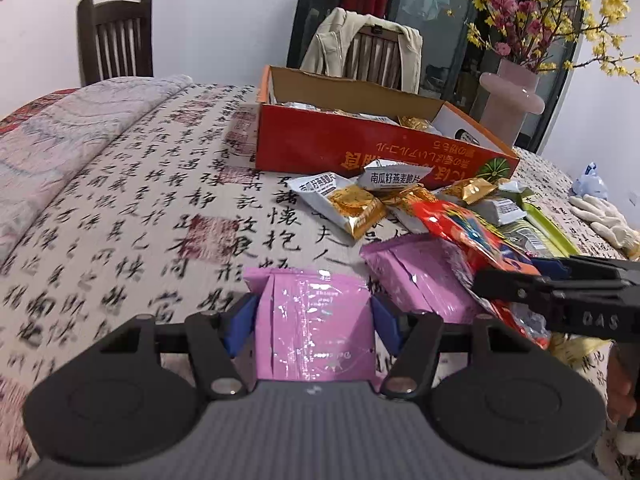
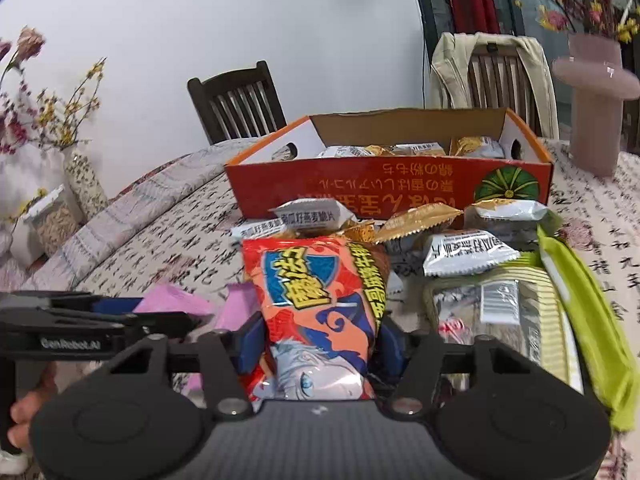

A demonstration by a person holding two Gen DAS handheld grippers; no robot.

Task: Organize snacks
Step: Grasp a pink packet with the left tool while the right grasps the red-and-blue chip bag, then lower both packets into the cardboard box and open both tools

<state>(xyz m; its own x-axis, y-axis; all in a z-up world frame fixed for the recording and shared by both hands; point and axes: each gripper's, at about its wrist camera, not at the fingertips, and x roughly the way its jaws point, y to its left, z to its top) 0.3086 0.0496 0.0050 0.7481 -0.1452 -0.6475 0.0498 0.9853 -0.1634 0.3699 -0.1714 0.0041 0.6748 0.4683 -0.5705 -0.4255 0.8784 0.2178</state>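
Pink and orange packets both gripped

Left gripper fingers clamped on pink packet, low over the tabletop. Right gripper fingers clamped on orange snack bag. Red box sits beyond both fingertips, loose silver-gold packets between.
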